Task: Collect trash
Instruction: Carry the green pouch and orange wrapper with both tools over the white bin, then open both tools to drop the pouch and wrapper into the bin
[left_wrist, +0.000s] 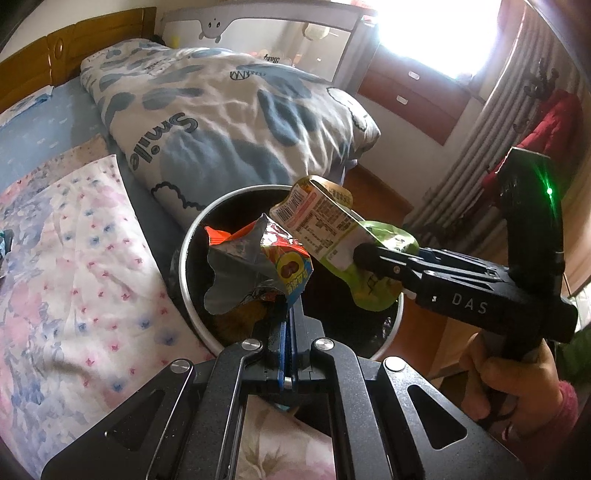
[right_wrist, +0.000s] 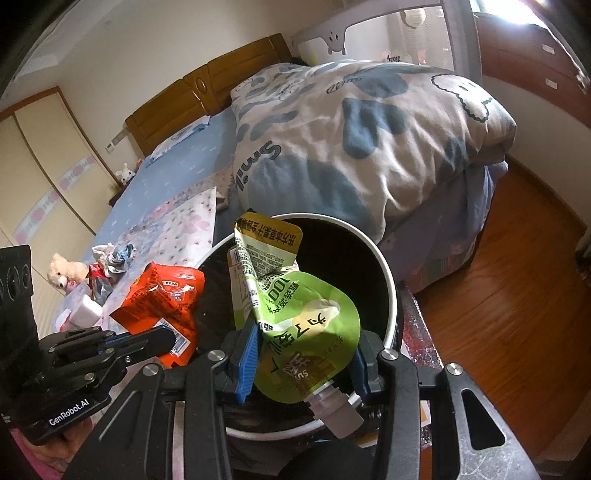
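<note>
Both grippers, my left gripper (left_wrist: 290, 302) pinching a snack wrapper (left_wrist: 258, 258) and my right gripper (right_wrist: 306, 354) pinching a green pouch (right_wrist: 295, 314), hover over the bin (right_wrist: 388, 273); next I'd release both.

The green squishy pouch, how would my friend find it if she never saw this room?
Start at the big bed with the blue-and-white quilt. Beside it stands a round black bin with a white rim, and two tools hold trash above it. The green pouch is in the right tool: light green, with a white screw spout, unlike the orange wrapper next to it.
</note>
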